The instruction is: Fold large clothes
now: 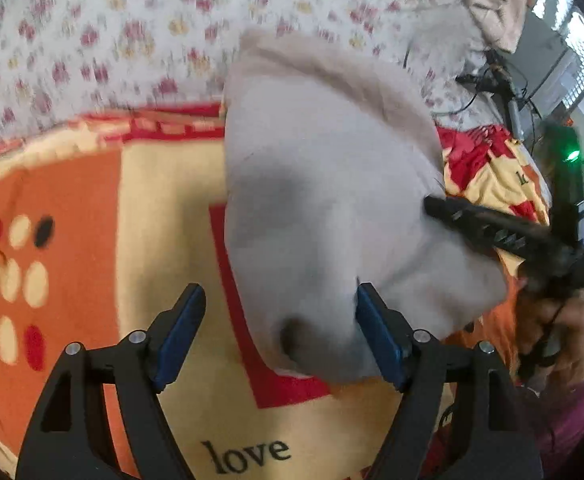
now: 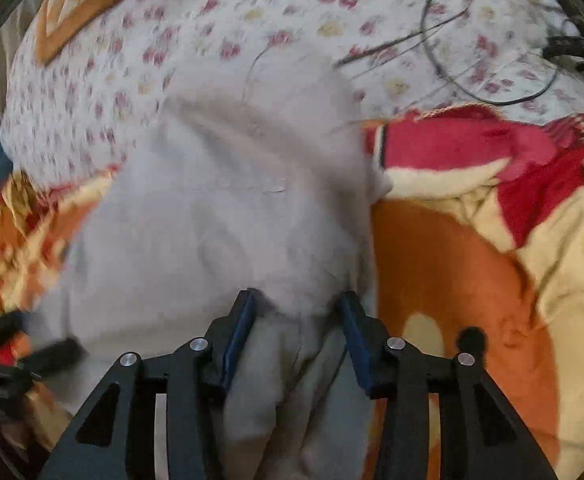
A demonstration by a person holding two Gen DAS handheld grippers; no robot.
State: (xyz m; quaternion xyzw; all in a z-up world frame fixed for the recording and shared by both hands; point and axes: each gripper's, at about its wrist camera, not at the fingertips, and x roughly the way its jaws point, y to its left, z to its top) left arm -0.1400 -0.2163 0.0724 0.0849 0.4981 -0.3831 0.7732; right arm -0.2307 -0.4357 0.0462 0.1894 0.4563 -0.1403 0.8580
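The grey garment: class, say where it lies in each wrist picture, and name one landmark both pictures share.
Left wrist view: the grey garment fills the centre and right, its near corner reaching between the left gripper's open fingers.
Right wrist view: it fills the centre and left, a fold running between the right gripper's fingers.
Shared landmark: the orange, cream and red blanket beneath it.

Pale grey garment (image 2: 212,220) spread on the orange, red and cream blanket (image 2: 471,280), right gripper (image 2: 297,300) over the garment's near edge, jaws apart with bunched cloth between them, floral sheet (image 2: 212,40) beyond the garment, black cable (image 2: 491,96) beyond the garment, to the right
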